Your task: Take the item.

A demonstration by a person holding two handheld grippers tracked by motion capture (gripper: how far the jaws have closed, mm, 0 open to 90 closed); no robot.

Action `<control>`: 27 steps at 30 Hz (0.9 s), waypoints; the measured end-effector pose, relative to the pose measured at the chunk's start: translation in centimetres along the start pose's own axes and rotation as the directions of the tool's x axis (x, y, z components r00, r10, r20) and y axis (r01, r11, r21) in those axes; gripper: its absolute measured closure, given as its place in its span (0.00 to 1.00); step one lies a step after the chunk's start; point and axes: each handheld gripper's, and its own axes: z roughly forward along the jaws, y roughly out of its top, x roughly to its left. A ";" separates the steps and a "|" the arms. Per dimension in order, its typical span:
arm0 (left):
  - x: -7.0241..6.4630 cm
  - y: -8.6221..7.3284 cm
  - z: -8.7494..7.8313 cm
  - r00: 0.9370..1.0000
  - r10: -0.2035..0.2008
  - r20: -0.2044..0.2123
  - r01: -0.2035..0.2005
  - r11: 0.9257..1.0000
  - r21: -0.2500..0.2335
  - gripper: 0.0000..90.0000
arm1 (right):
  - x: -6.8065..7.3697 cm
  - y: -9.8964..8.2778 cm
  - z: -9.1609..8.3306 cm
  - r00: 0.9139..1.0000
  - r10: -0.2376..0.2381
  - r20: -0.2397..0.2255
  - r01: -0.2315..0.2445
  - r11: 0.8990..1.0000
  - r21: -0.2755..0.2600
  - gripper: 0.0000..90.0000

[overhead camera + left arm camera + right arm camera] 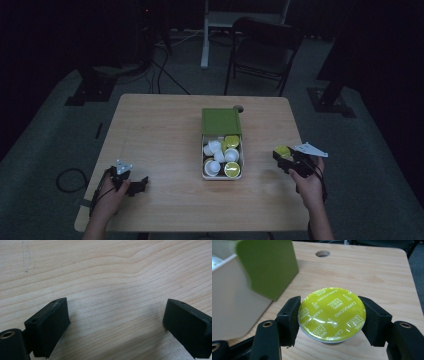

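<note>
capsule clamped in the right tongs, beside the box

capsule (331, 314) with a yellow-green foil lid sits squarely between the two black jaws of the right tongs (331, 320), foil up, pinched at opposite sides of its rim; that grip keeps the lid level and leaves the body hanging free below, just above the bench (372, 270). the high view places these tongs (285, 156) to the right of the open box (222, 175), apart from it, so the capsule looks to have been taken out and carried aside rather than being on its way in, though that is only a judgement. close on the left of the right tongs stand the pale wall of the box and its raised green lid (268, 266), which is folded back so the contents stay reachable. more capsules (231, 169), white and yellow-green, lie jumbled inside

the left tongs (116, 322) are spread wide with nothing between them, hovering low over bare wood; in the high view they rest (134, 184) well to the left of the box, seemingly parked while the other hand works
</note>
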 end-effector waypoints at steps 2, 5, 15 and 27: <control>0.0 0.0 0.0 1.000 0.000 0.000 0.000 1.000 0.000 0.08 | -0.3 -0.4 0.0 1.000 0.006 0.016 -0.006 1.000 0.007 0.42; 0.0 0.0 0.0 1.000 0.000 0.000 0.000 1.000 0.000 0.08 | -0.9 -1.0 0.1 0.999 0.020 0.036 -0.021 0.999 0.024 0.42; 0.0 0.0 0.0 1.000 -0.001 0.000 0.001 1.000 -0.001 0.08 | -2.3 -2.9 0.2 0.995 0.052 0.089 -0.058 0.996 0.065 0.42; 0.0 0.0 0.0 1.000 -0.002 0.000 0.002 1.000 -0.001 0.08 | -3.2 -4.2 -0.2 0.989 0.090 0.115 -0.102 0.990 0.100 0.42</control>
